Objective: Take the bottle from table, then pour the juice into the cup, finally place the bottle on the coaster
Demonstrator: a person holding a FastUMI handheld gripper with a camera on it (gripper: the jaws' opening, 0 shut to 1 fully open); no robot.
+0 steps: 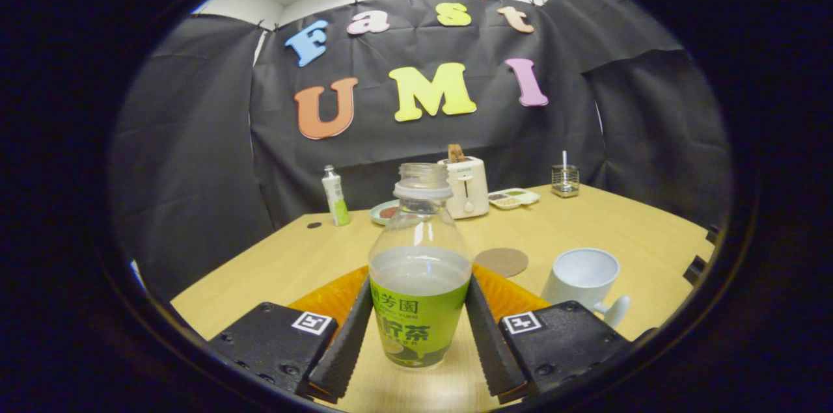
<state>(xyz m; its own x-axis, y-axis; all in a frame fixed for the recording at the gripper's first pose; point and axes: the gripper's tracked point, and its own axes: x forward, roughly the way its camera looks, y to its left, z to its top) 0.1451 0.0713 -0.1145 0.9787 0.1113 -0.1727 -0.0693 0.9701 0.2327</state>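
Gripper (416,335) fingers clamp the uncapped bottle (420,283); lift level, then tilt gently over the cup (581,278) right of it.

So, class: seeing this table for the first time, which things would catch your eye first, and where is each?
The open bottle with the green label stands between the tongs, whose fingers press its sides. Just beyond it lies a round coaster, with a white cup beside that. A white toaster sits far back by the wall.
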